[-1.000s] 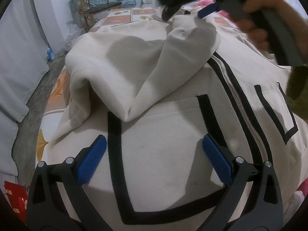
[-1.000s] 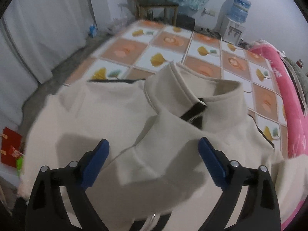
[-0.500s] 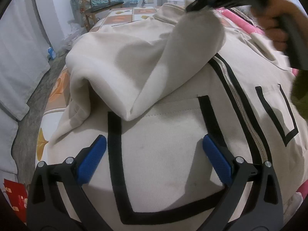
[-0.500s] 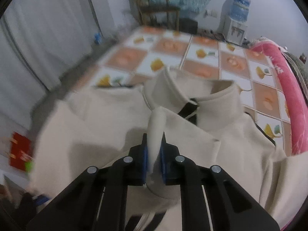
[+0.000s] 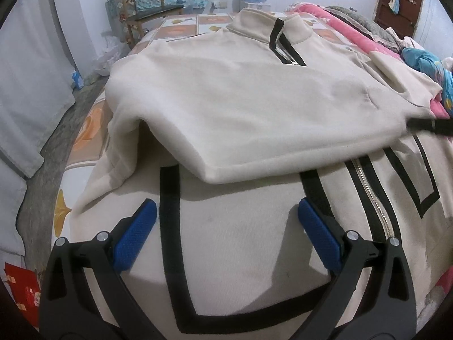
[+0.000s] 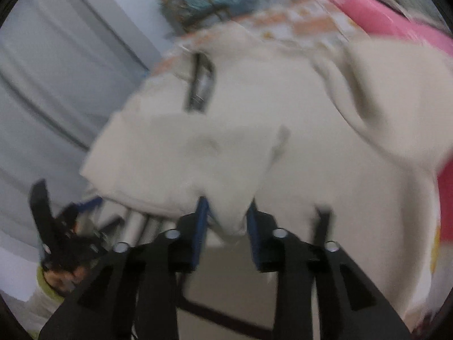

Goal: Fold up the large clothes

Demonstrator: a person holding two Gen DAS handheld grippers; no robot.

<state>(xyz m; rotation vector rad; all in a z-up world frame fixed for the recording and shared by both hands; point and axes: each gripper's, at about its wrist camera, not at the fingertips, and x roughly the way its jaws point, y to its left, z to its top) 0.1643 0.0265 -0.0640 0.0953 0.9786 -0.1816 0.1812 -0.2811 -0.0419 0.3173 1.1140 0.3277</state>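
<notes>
As jaws open: sleeve [image 6: 229, 221] between

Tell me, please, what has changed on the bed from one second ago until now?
The right gripper closed on the end of the sleeve and pulled it across the jacket toward the right side, so it now lies flat over the chest. Its jaws are opening now, with the cloth still between them. The left gripper stayed open and still above the lower part of the jacket, and the collar did not move.
</notes>
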